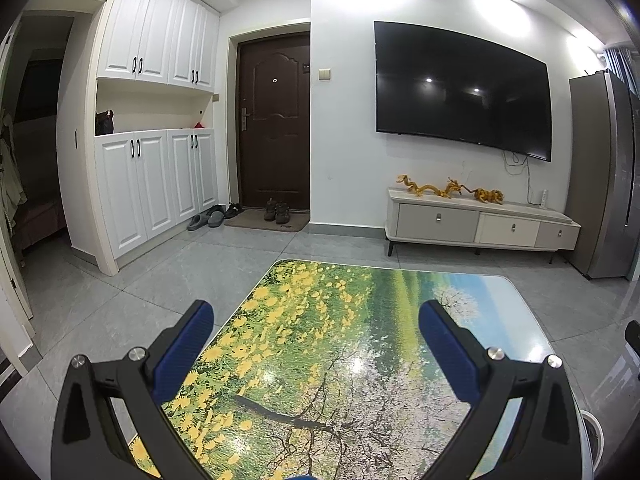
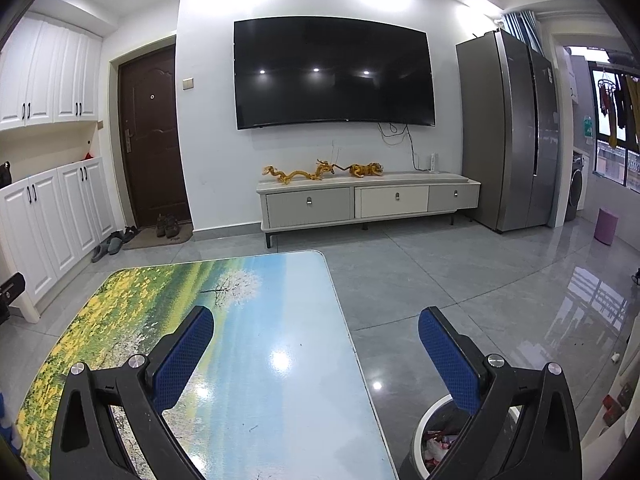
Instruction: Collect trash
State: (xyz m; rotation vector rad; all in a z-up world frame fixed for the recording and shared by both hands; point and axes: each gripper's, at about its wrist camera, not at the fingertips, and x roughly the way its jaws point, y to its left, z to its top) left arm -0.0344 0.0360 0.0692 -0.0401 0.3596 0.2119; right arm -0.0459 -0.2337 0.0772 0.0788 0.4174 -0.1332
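My left gripper point(image 1: 316, 314) is open and empty, held above the low table point(image 1: 360, 300) with its flower-field picture top. My right gripper point(image 2: 316, 320) is open and empty, over the table's right edge point(image 2: 280, 280). A white-rimmed trash bin point(image 2: 436, 436) stands on the floor by the table's right side, below my right finger; wrappers and crumpled trash lie inside it point(image 2: 436, 446). The bin's rim also shows at the lower right of the left wrist view point(image 1: 594, 430). No loose trash shows on the table top.
A TV point(image 2: 334, 72) hangs above a low drawer cabinet point(image 2: 368, 200) with gold figurines. A steel fridge point(image 2: 516, 132) stands at the right, white cupboards point(image 1: 152, 184) and a brown door point(image 1: 274, 120) with shoes at the left. A pink stool point(image 2: 606, 226) is far right.
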